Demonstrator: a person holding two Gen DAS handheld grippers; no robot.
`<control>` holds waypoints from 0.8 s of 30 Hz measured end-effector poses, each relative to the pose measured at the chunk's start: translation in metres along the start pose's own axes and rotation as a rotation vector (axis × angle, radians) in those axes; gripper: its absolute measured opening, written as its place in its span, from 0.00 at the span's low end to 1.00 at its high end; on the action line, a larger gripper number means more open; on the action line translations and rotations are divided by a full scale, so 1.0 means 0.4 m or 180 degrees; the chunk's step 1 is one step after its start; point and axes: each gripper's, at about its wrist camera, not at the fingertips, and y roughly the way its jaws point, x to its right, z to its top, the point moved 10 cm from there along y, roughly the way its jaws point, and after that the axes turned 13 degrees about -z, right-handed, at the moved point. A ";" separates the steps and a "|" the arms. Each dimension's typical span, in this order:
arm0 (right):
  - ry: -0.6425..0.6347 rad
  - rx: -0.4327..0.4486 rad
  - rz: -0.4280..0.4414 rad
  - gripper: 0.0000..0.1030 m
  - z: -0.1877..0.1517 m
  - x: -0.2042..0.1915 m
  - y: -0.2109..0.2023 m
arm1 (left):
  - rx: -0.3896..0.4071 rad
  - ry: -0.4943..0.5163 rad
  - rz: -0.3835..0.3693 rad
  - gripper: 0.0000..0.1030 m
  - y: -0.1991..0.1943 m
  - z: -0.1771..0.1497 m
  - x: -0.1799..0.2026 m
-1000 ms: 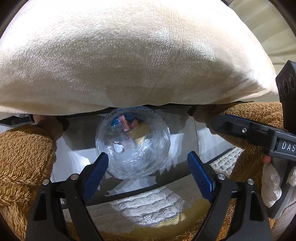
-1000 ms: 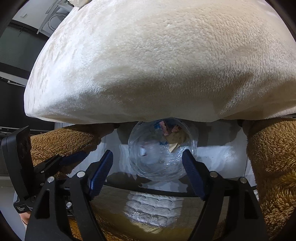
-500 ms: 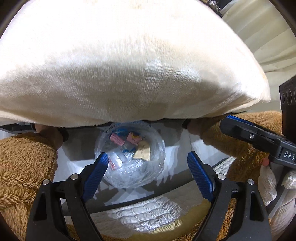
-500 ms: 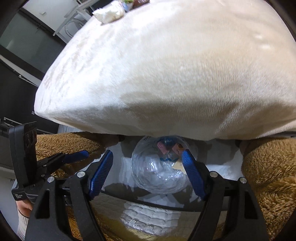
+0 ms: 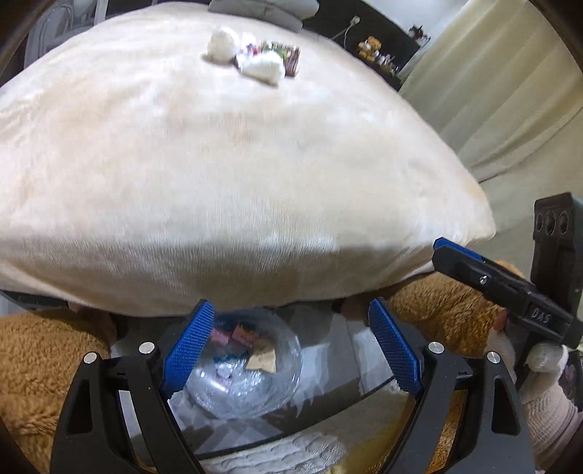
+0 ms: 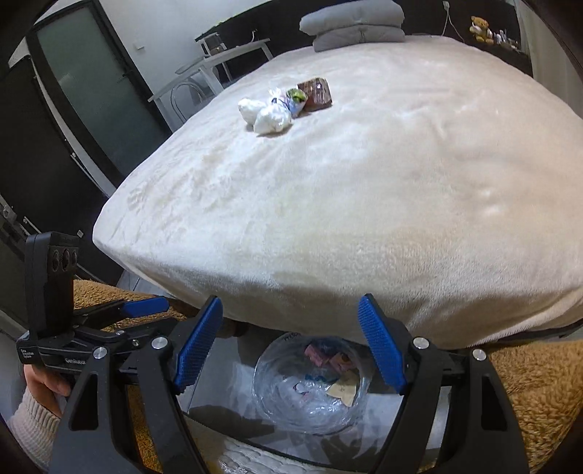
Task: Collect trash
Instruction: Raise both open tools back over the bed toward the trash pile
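Note:
A small heap of trash lies far back on the cream bed cover [image 6: 364, 204]: white crumpled tissues [image 6: 271, 117], a green-and-clear wrapper [image 6: 296, 98] and a brown packet [image 6: 316, 93]. The heap also shows in the left wrist view [image 5: 260, 65], blurred. Below the bed's near edge stands a bin lined with a clear bag [image 6: 309, 386] holding pink wrappers and a tan scrap; it also shows in the left wrist view [image 5: 247, 368]. My left gripper [image 5: 289, 350] and my right gripper [image 6: 289, 346] are open and empty, above the bin.
Grey folded pillows [image 6: 355, 23] sit at the bed's far end. A white table and chair [image 6: 218, 62] stand left of the bed by a dark glass door. Brown fleece sleeves [image 6: 539, 393] flank the bin. A pale curtain [image 5: 510, 91] hangs at right.
Both grippers have risen and tilted up from the bin. The bed's top and the trash heap have come into view. Both stayed open.

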 end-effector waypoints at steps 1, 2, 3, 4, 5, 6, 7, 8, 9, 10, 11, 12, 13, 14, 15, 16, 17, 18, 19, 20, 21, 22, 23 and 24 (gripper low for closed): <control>-0.0030 0.0048 -0.0013 0.74 0.011 -0.001 -0.004 | 0.0056 0.0019 -0.0018 0.83 -0.010 0.014 0.003; -0.0059 0.0090 -0.0027 0.74 0.023 0.000 -0.007 | 0.0117 0.0048 -0.0018 0.83 -0.019 0.028 0.005; -0.0093 0.0136 -0.0051 0.74 0.035 0.002 -0.008 | 0.0169 0.0084 -0.0010 0.83 -0.027 0.042 0.008; -0.0127 0.0178 -0.0078 0.74 0.047 0.003 -0.010 | 0.0207 0.0117 -0.0014 0.83 -0.033 0.055 0.011; -0.0157 0.0213 -0.0099 0.74 0.059 0.002 -0.012 | 0.0246 0.0145 -0.0018 0.83 -0.037 0.070 0.015; -0.0176 0.0241 -0.0114 0.74 0.071 -0.001 -0.008 | 0.0287 0.0171 -0.0016 0.83 -0.041 0.086 0.017; -0.0195 0.0269 -0.0130 0.74 0.082 0.000 -0.006 | 0.0323 0.0193 -0.0014 0.83 -0.046 0.102 0.019; -0.0210 0.0286 -0.0144 0.74 0.093 0.001 -0.004 | 0.0352 0.0208 -0.0016 0.83 -0.054 0.116 0.019; -0.0222 0.0300 -0.0150 0.74 0.104 0.001 -0.001 | 0.0385 0.0218 -0.0021 0.83 -0.061 0.134 0.018; -0.0227 0.0310 -0.0146 0.74 0.115 0.002 0.002 | 0.0419 0.0220 -0.0024 0.83 -0.071 0.151 0.014; -0.0232 0.0317 -0.0138 0.74 0.125 0.001 0.005 | 0.0457 0.0220 -0.0027 0.83 -0.078 0.170 0.012; -0.0236 0.0321 -0.0128 0.74 0.135 0.002 0.007 | 0.0487 0.0224 -0.0032 0.83 -0.086 0.186 0.011; -0.0250 0.0331 -0.0121 0.74 0.145 0.001 0.010 | 0.0522 0.0231 -0.0025 0.83 -0.093 0.205 0.008; -0.0269 0.0348 -0.0118 0.74 0.157 -0.001 0.014 | 0.0545 0.0239 -0.0014 0.83 -0.101 0.219 0.004; -0.0281 0.0362 -0.0119 0.74 0.169 -0.004 0.019 | 0.0557 0.0249 -0.0001 0.83 -0.104 0.236 -0.001; -0.0290 0.0369 -0.0119 0.74 0.181 -0.006 0.024 | 0.0578 0.0249 0.0018 0.83 -0.108 0.251 -0.007; -0.0297 0.0373 -0.0107 0.74 0.193 -0.008 0.030 | 0.0610 0.0235 0.0037 0.83 -0.111 0.271 -0.016; -0.0299 0.0371 -0.0091 0.74 0.203 -0.012 0.034 | 0.0634 0.0214 0.0035 0.83 -0.114 0.287 -0.024; -0.0302 0.0371 -0.0077 0.74 0.214 -0.014 0.040 | 0.0655 0.0192 0.0019 0.83 -0.119 0.301 -0.031; -0.0304 0.0375 -0.0066 0.74 0.226 -0.016 0.046 | 0.0683 0.0167 0.0010 0.83 -0.123 0.317 -0.039; -0.0307 0.0372 -0.0057 0.74 0.236 -0.019 0.052 | 0.0711 0.0142 0.0007 0.83 -0.126 0.332 -0.047; -0.0312 0.0367 -0.0044 0.74 0.246 -0.022 0.060 | 0.0732 0.0120 -0.0006 0.83 -0.129 0.348 -0.053; -0.0315 0.0363 -0.0037 0.74 0.255 -0.024 0.065 | 0.0751 0.0111 -0.0015 0.83 -0.133 0.362 -0.059; -0.0320 0.0353 -0.0027 0.74 0.266 -0.028 0.074 | 0.0773 0.0107 -0.0020 0.83 -0.136 0.376 -0.064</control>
